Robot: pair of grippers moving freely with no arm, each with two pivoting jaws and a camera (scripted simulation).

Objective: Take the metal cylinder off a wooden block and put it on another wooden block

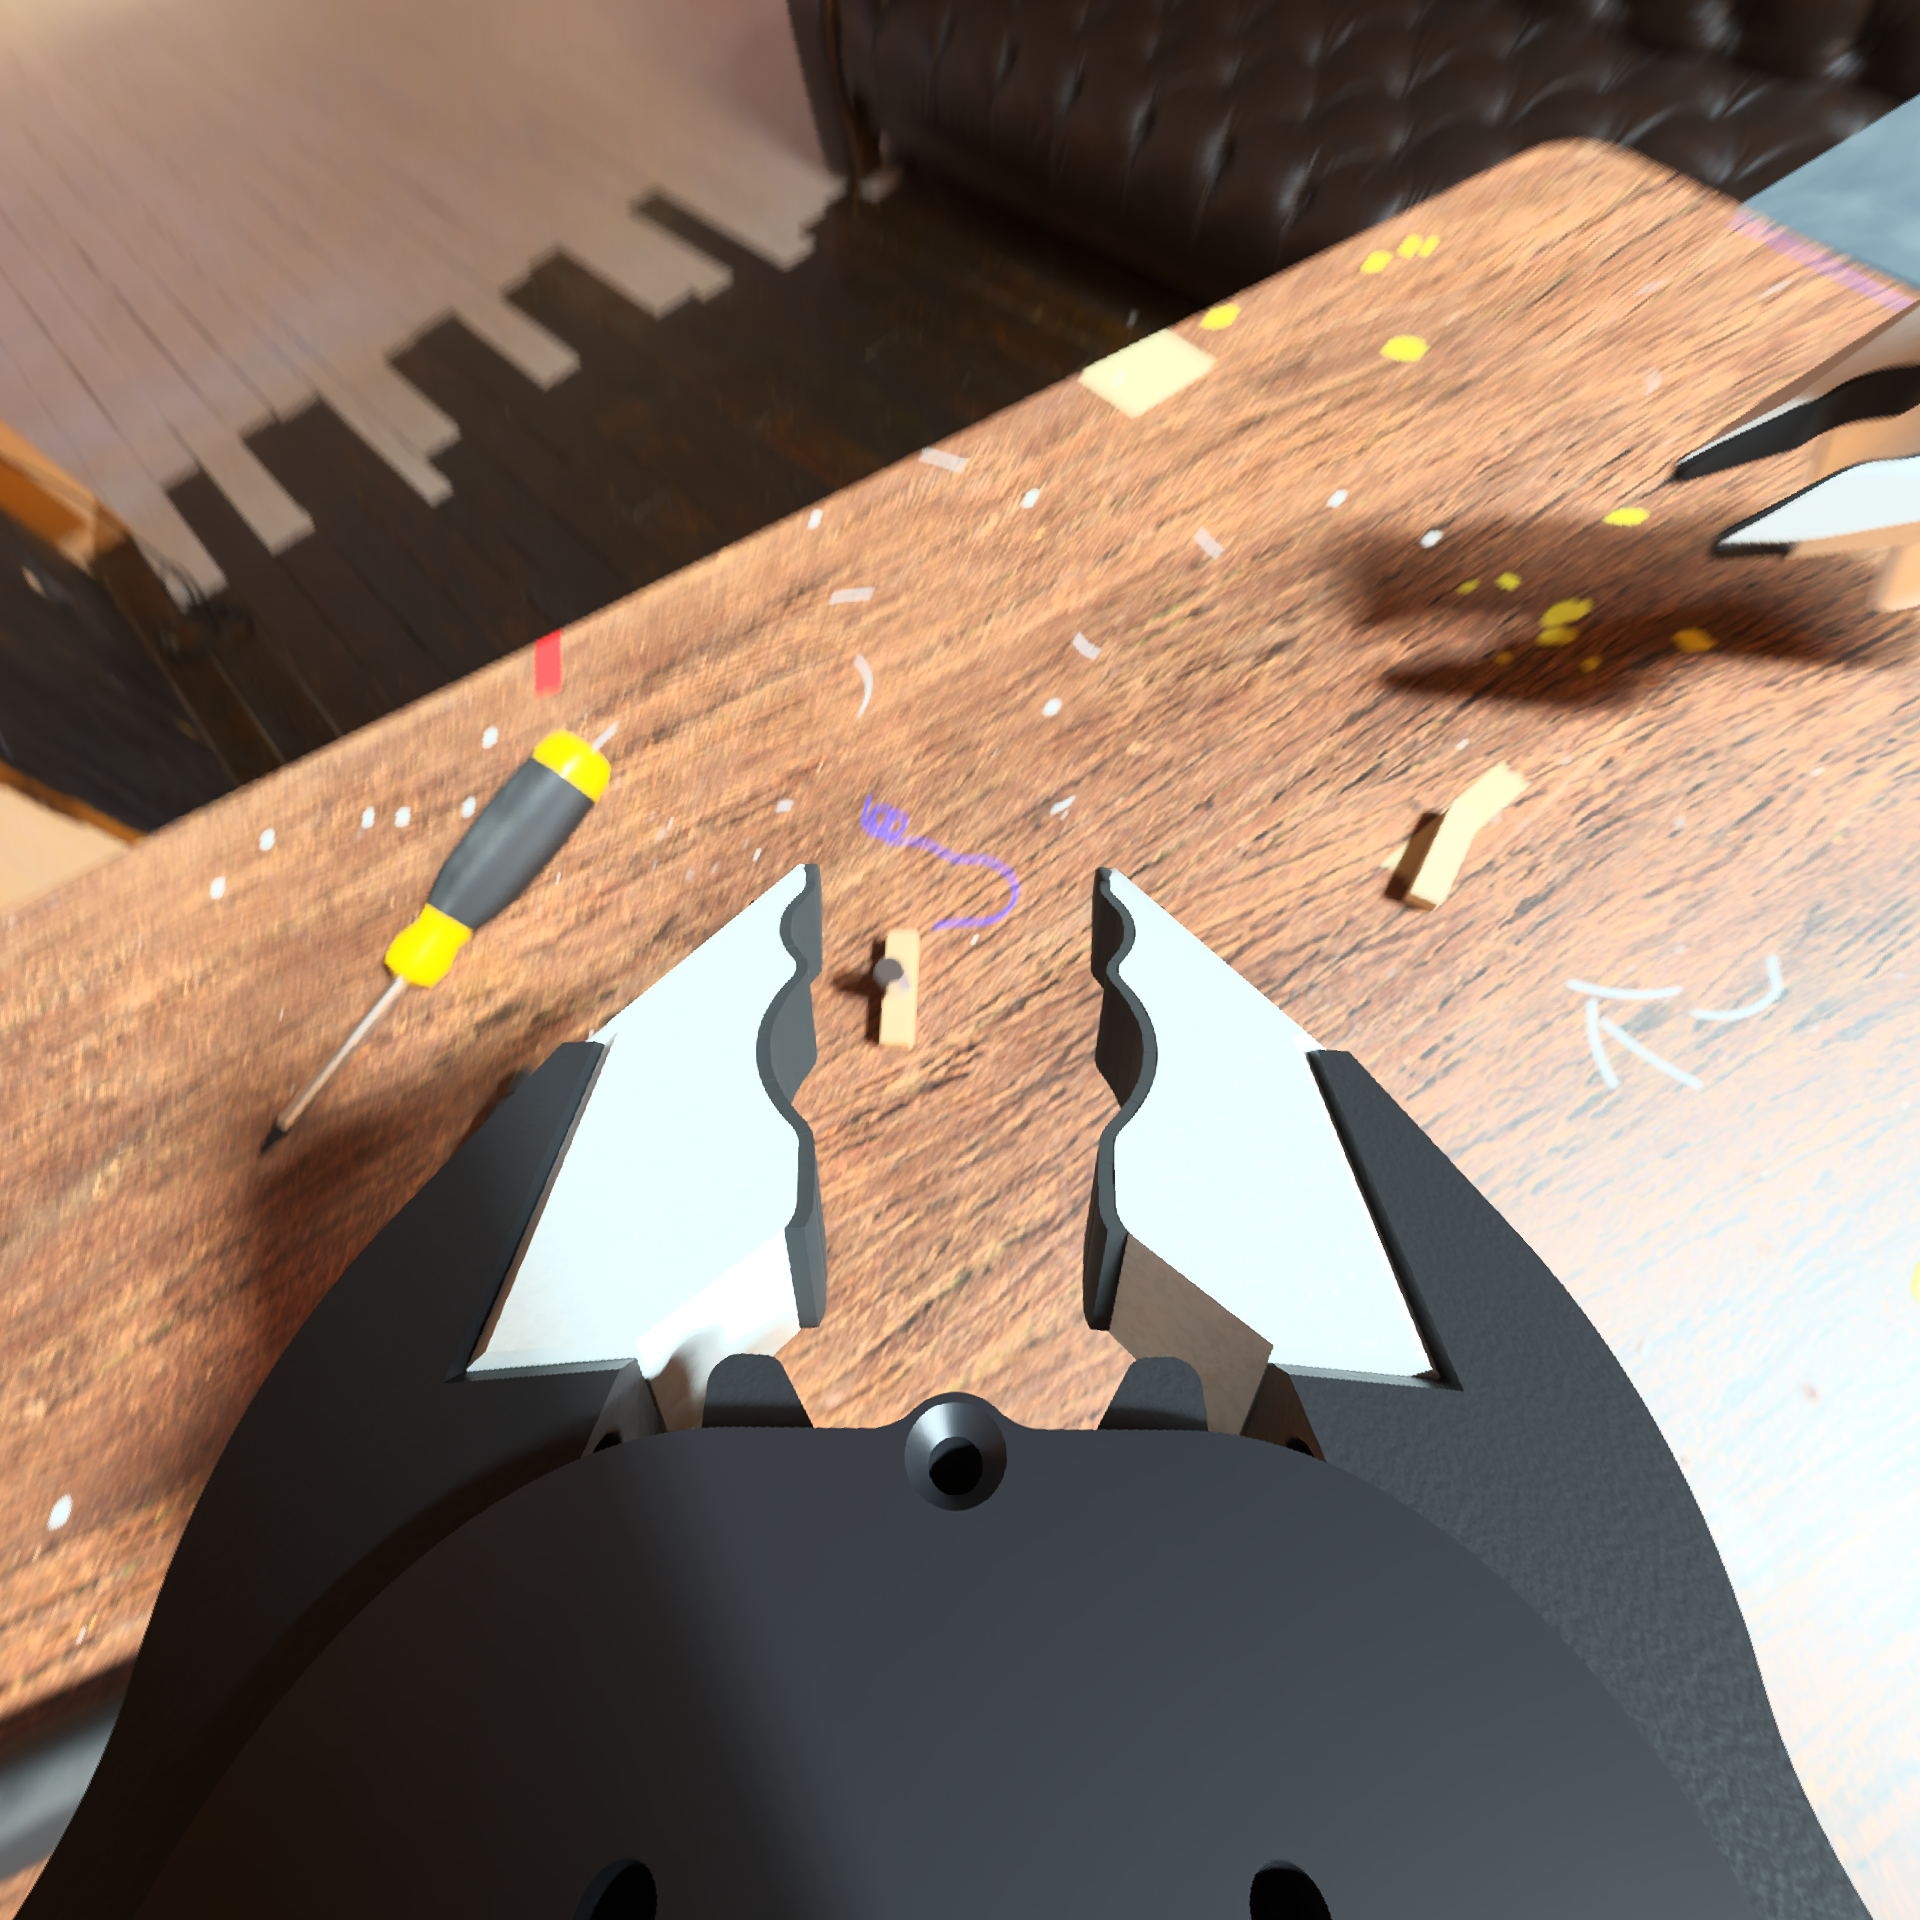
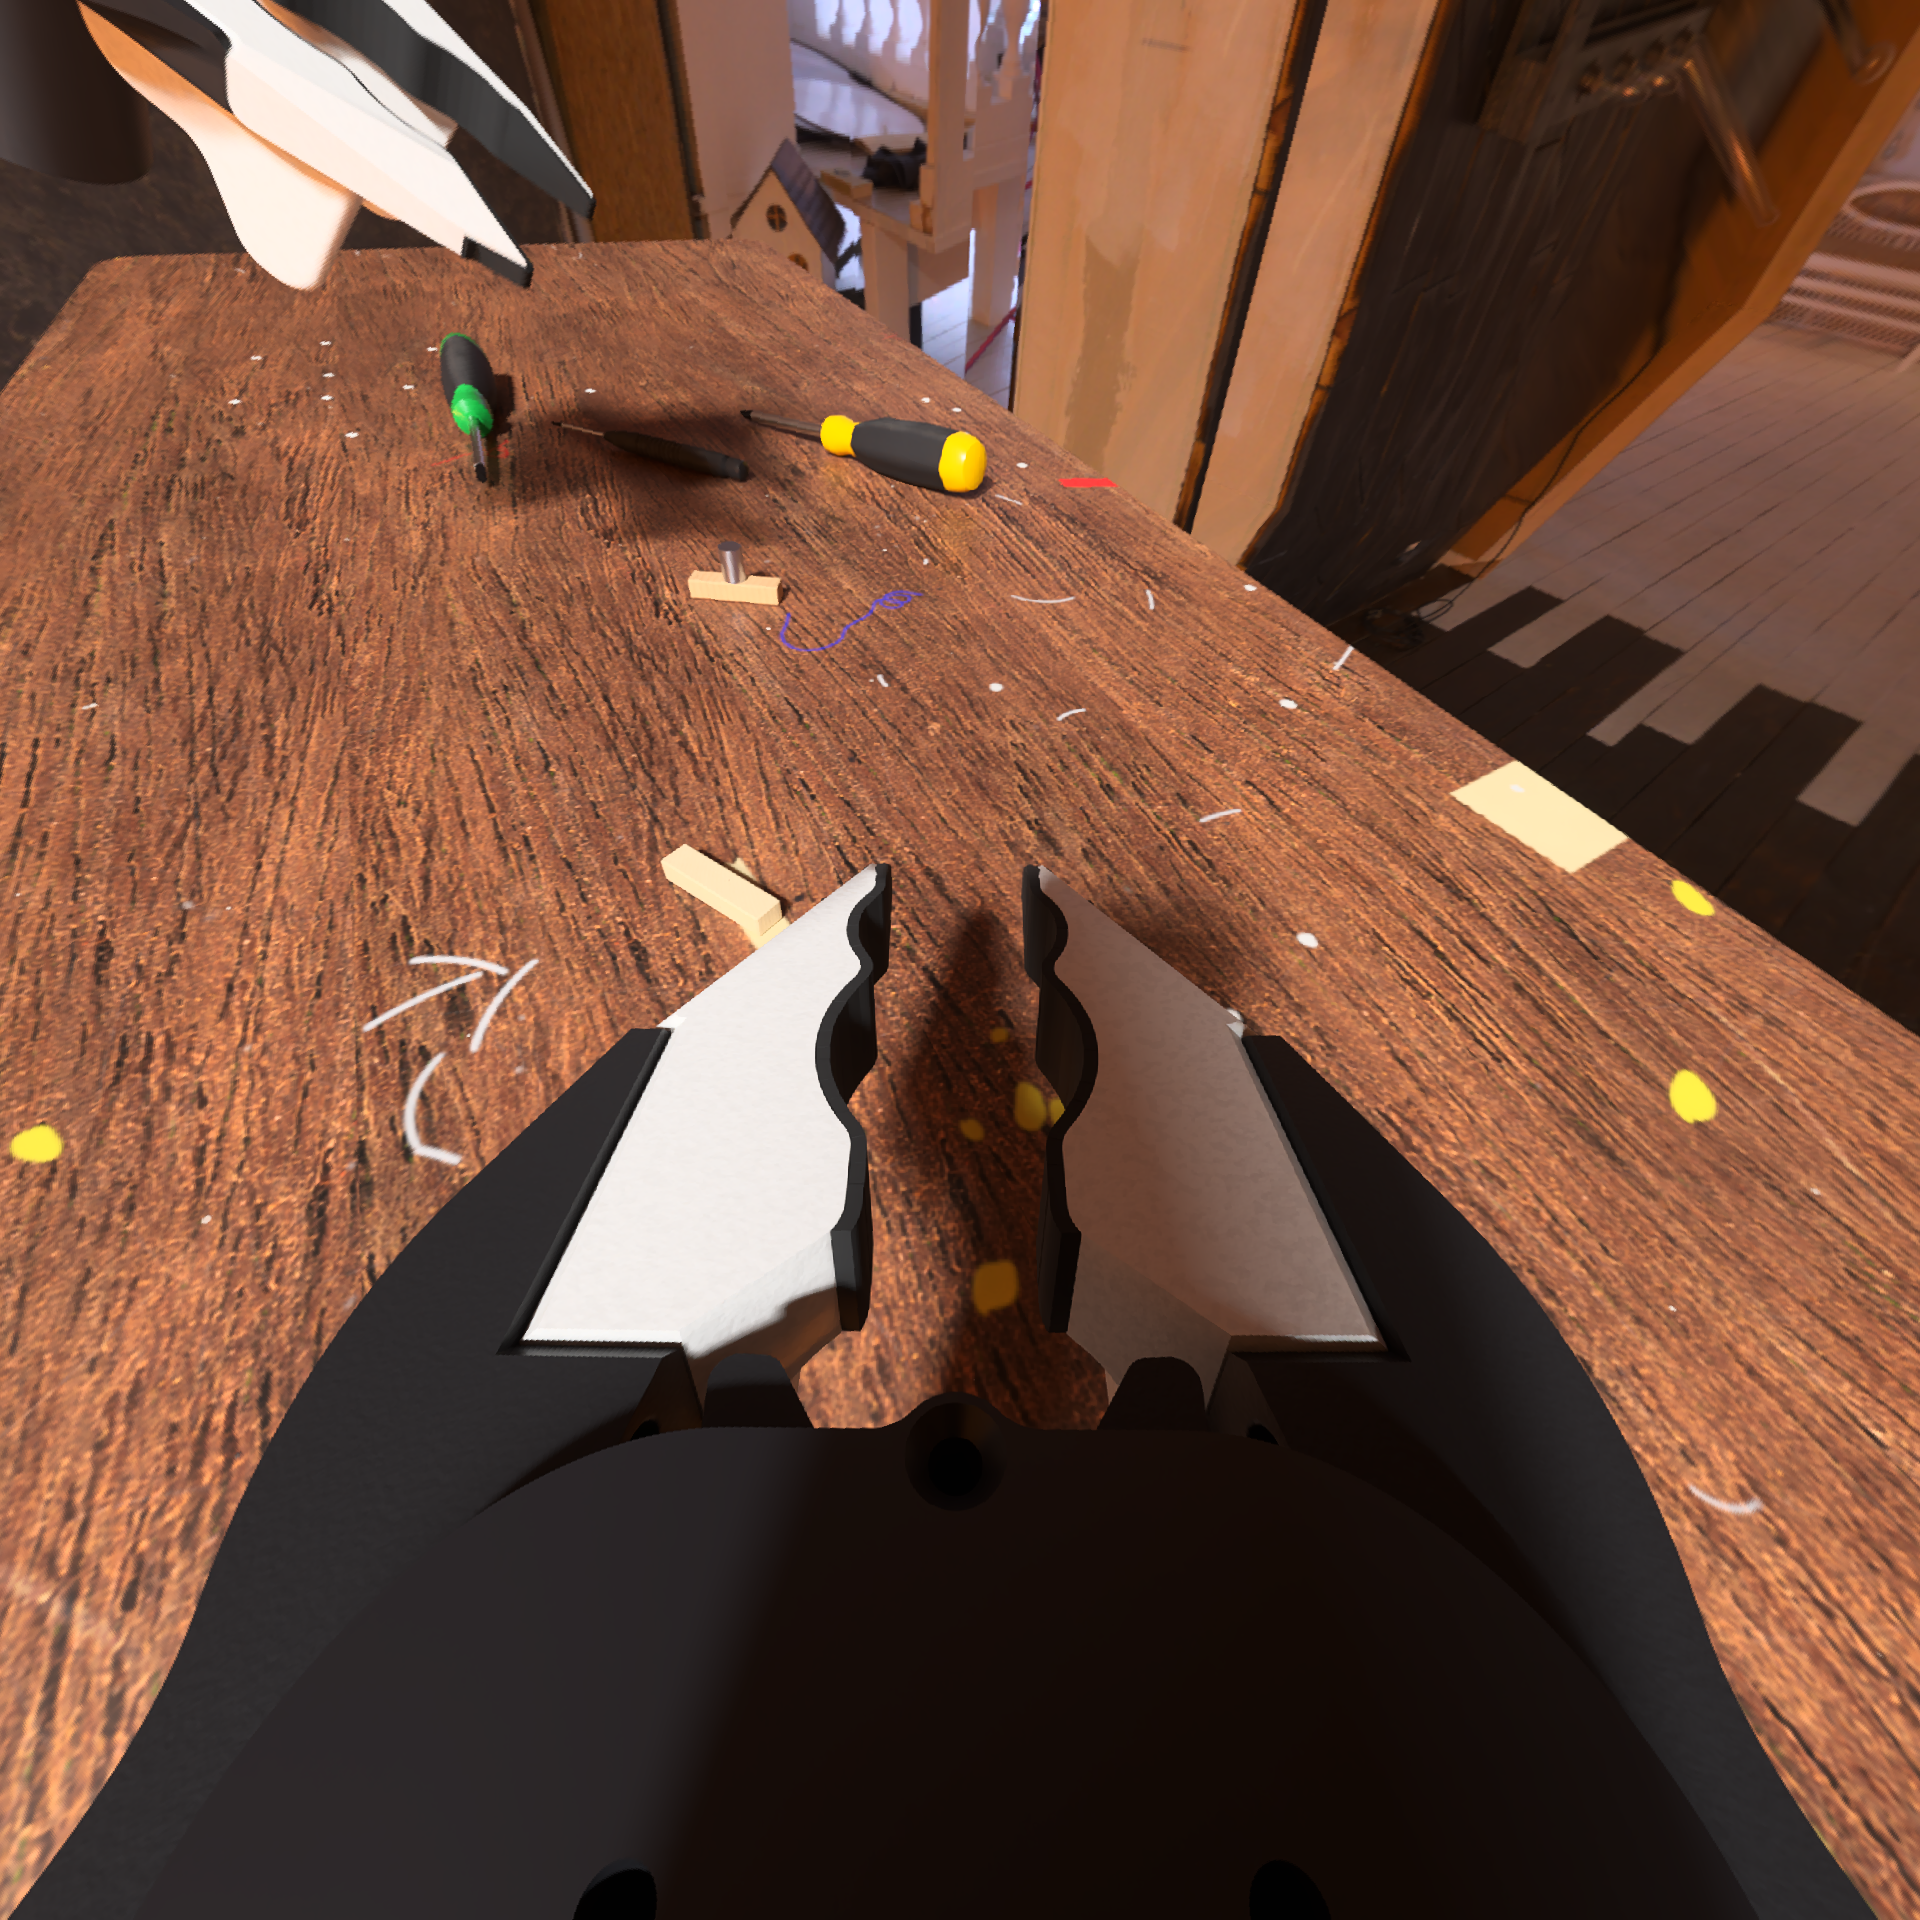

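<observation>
Scuffed wooden table (image 2: 312, 727), metal cylinder (image 2: 730, 562) upright on wooden block (image 2: 736, 590), left gripper (image 1: 954, 883) and right gripper (image 2: 956, 883) fingers apart, empty

My right gripper (image 2: 956, 883) hangs parted above wooden table (image 2: 312, 727), empty. Metal cylinder (image 2: 730, 562) upright on far wooden block (image 2: 736, 589). Nearer wooden block (image 2: 719, 880) beside my left fingertip (image 2: 868, 904). Yellow-handled screwdriver (image 2: 899, 449) beyond.

A brown wood-grain worktop (image 2: 312, 727) filled the near scene, speckled with white and yellow marks. Beyond its far edge lay a dark plank floor (image 1: 644, 416) meeting pale tiles in a stepped line. A dark tufted leather sofa (image 1: 1247, 125) stood at the far right. In the right wrist view, tall pale timber posts (image 2: 1143, 260) rose beyond the worktop, with a small birdhouse (image 2: 784, 213) farther back.
</observation>
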